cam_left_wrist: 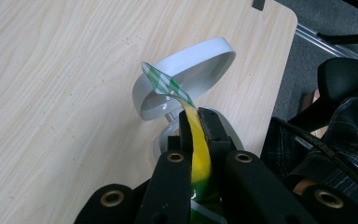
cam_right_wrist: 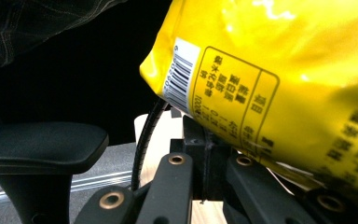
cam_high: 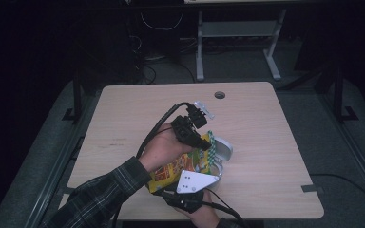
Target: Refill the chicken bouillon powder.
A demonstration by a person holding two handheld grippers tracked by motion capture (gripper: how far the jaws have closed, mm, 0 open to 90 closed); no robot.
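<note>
A yellow snack bag [cam_high: 176,168] is held over the table between both grippers. My left gripper [cam_high: 205,141] is shut on the bag's top seam. In the left gripper view the yellow foil [cam_left_wrist: 198,149] runs between the closed jaws of that gripper [cam_left_wrist: 196,116], and a green-and-white checked strip [cam_left_wrist: 165,84] curls out past the tips. Below it stands a small white tin [cam_high: 223,151] with its hinged lid [cam_left_wrist: 191,70] up. My right gripper [cam_high: 195,186], carrying a grey three-cornered plate, is shut on the bag's lower edge near the front of the table. The right gripper view has that gripper [cam_right_wrist: 199,133] under the bag's barcode side [cam_right_wrist: 284,70].
The light wooden table [cam_high: 123,114] has a round cable hole [cam_high: 219,95] at its far edge. A black chair armrest [cam_right_wrist: 37,144] sits beside the right gripper. A grey desk frame [cam_high: 237,42] stands behind on the floor. Cables trail from both grippers.
</note>
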